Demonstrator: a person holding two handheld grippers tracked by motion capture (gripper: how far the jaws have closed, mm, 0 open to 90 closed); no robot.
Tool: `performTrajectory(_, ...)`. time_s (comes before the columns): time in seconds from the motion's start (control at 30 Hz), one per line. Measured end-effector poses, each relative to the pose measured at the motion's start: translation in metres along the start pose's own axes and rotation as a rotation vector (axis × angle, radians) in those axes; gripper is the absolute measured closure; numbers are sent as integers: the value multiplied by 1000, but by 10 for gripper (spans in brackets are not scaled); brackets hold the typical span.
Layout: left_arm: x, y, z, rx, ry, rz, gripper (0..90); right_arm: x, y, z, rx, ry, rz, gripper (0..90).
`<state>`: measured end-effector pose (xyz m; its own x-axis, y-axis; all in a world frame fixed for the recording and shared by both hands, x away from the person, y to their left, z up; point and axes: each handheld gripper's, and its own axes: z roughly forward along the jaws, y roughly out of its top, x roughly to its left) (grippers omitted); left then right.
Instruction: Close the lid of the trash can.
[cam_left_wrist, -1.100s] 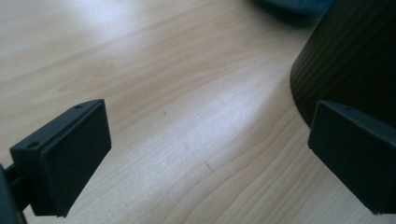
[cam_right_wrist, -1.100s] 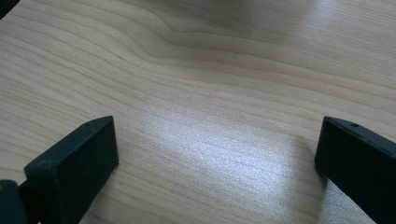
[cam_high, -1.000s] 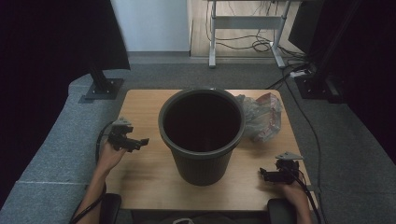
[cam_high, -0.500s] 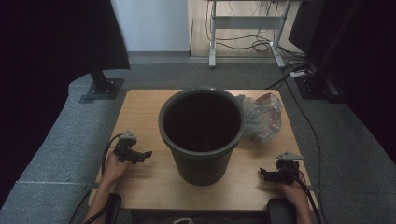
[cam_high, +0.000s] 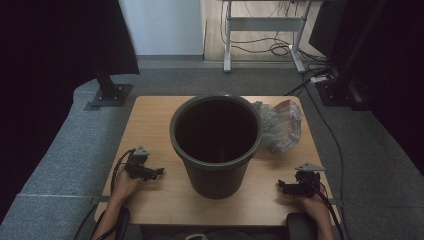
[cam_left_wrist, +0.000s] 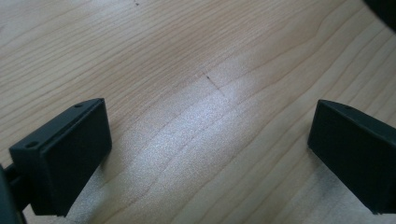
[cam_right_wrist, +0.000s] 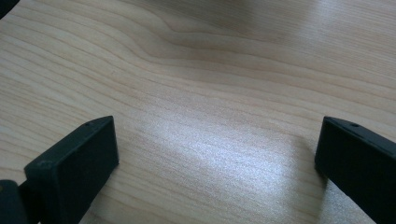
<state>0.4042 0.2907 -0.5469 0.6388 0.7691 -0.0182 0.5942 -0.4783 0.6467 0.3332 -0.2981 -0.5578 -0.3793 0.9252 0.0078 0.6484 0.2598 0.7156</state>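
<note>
A tall dark grey bin (cam_high: 216, 145) stands upright in the middle of the wooden table (cam_high: 155, 115), its inside dark. Behind it to the right lies a crumpled clear plastic bag (cam_high: 280, 125) with something red in it. My left gripper (cam_high: 155, 172) rests low on the table left of the bin, pointing toward it. Its jaws stand wide apart over bare wood (cam_left_wrist: 205, 121). My right gripper (cam_high: 283, 187) sits near the front right corner, also pointing at the bin. In the right gripper view its jaws are spread with bare wood (cam_right_wrist: 215, 135) between them.
Grey carpet surrounds the table. A black stand base (cam_high: 107, 92) sits off the far left corner. A white desk frame (cam_high: 260, 30) with loose cables stands at the back. A cable (cam_high: 327, 130) runs along the floor on the right.
My left gripper has drawn back toward the front edge and come down to the tabletop. The right gripper, bin and bag have stayed put.
</note>
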Motion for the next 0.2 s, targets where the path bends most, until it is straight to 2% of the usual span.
performTrajectory(0.2, -1, 0, 0, 1, 5, -4, 0, 0, 0, 0, 0, 0, 1, 0)
